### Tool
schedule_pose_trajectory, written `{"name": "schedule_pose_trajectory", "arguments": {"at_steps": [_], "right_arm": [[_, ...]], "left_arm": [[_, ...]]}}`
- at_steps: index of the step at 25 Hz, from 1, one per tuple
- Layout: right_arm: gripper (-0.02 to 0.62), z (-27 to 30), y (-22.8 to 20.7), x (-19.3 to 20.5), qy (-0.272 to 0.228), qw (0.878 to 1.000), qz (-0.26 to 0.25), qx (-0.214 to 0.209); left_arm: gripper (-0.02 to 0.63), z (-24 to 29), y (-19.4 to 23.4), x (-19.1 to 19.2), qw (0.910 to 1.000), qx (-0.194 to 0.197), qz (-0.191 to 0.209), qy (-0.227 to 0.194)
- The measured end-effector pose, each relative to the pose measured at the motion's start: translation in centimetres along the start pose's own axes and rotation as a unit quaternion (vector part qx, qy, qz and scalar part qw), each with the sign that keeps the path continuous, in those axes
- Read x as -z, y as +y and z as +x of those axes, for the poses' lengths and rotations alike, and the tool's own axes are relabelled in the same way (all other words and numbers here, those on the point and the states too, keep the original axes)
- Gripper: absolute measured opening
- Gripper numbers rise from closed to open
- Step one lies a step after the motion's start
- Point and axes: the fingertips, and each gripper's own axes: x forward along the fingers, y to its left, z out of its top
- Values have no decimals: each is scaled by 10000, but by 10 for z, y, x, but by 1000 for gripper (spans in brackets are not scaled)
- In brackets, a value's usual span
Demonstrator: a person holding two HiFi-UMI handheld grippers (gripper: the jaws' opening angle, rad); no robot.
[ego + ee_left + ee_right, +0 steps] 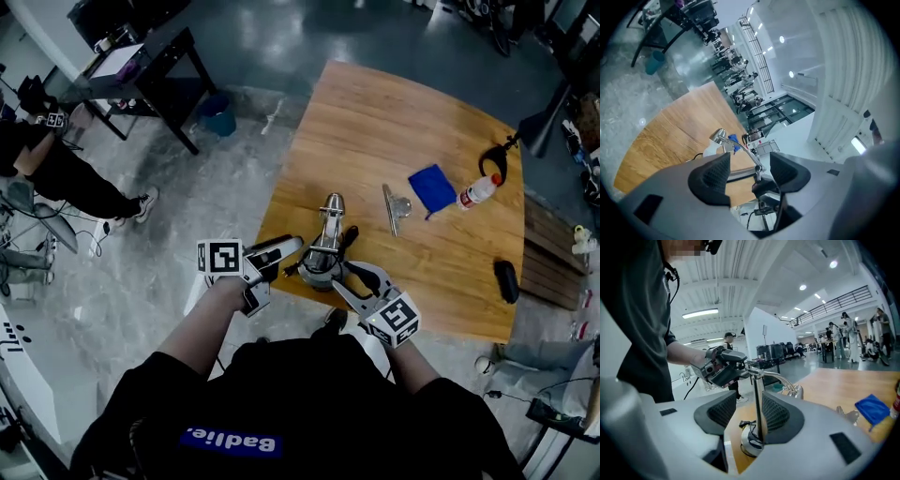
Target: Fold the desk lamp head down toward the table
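A chrome desk lamp stands near the front edge of the wooden table, its head pointing away from me. In the right gripper view the lamp's upright pole rises from the round base between my right gripper's open jaws, close to the right pad and apart from the left one. The curved neck ends in the head. My left gripper is open and hangs off the lamp's left side, with the arm seen through its gap.
A blue cloth, a small bottle, a metal clip, a black clamp and a dark case lie to the right on the table. A person stands by a black desk at far left.
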Motion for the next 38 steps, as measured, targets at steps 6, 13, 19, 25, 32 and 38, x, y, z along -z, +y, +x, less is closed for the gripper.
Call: {"name": "schedule_pose_trajectory", "arguments": {"at_steps": [6,13,19,25,32,38], "right_arm": [[155,-8,68,1,-268,9954,423,814],[155,-13,169,-19,-605,9890,735,1130],[147,-50,220,-60,-1282,9861,607,863],[44,-103,241,-94,-1633,9845,181,607],[6,-140,243,-94,-1757,9827,-19,586],[6,-149,249,-91,-1740,9833,-90,534]], "left_arm": [[270,-60,-14,49,9912,2,1254,418],[270,-129,-54,107,9647,364,2494,767],[249,-160,-132,157,9131,801,3954,594],[34,-158,-191,186,8661,969,4902,112],[8,-134,-227,206,8455,1008,5242,-121],[8,-134,-231,221,8464,926,5244,-40]]}}
